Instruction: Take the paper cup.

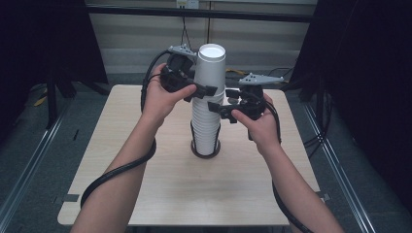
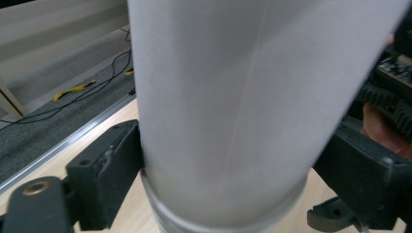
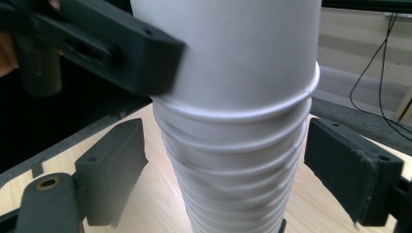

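Observation:
A tall stack of white paper cups (image 1: 208,126) stands upside down in the middle of the wooden table (image 1: 145,194), its foot in a black ring (image 1: 194,150). My left gripper (image 1: 204,88) (image 2: 233,179) is shut on the top cup (image 1: 210,65) (image 2: 233,97), with a pad pressed on each side just above its rim. My right gripper (image 1: 223,99) (image 3: 233,179) is open around the stack (image 3: 233,194) just below that cup (image 3: 243,58); both pads stand apart from the cups. One left-gripper jaw crosses the upper left of the right gripper view.
Both forearms reach in from the near edge of the table, and black cables trail from each gripper. Metal rails (image 1: 29,160) run along the floor at both sides. Dark curtains hang left and right; loose cables (image 2: 73,102) lie on the grey floor.

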`<action>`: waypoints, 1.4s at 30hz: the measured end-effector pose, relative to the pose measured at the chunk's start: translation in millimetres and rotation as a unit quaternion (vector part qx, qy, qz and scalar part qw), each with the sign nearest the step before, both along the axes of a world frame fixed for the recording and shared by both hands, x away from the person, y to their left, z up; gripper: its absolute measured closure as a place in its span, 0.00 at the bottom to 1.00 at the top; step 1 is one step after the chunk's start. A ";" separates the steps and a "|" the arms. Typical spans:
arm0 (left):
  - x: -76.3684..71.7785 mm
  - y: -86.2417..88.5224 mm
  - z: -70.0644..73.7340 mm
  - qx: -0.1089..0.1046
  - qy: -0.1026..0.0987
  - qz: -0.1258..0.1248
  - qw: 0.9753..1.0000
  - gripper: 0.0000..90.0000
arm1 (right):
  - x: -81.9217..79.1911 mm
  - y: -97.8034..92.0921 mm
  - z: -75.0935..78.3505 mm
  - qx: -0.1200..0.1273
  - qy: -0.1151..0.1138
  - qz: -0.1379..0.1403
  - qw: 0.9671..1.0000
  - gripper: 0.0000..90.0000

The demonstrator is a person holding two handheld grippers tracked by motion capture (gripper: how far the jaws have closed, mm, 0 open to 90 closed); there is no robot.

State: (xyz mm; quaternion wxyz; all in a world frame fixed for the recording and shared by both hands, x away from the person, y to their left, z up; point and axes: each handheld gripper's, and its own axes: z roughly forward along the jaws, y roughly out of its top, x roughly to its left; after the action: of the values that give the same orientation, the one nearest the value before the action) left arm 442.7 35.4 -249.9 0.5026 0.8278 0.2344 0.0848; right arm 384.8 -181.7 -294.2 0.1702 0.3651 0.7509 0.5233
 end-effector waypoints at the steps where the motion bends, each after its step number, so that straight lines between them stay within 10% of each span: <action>1: 0.0 0.0 0.0 0.000 0.000 0.000 1.000 0.12 | 0.0 0.0 0.0 0.000 0.000 0.000 1.000 0.16; 42: -4.0 -13.8 19.9 -0.053 -0.026 0.040 0.997 0.12 | 3.0 7.1 -2.9 0.001 -0.017 -0.018 1.000 0.19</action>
State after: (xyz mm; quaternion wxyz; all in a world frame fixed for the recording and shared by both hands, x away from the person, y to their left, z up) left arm 438.7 21.6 -230.1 0.5483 0.7874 0.2579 0.1137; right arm 387.8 -174.6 -297.1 0.1918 0.3699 0.7406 0.5272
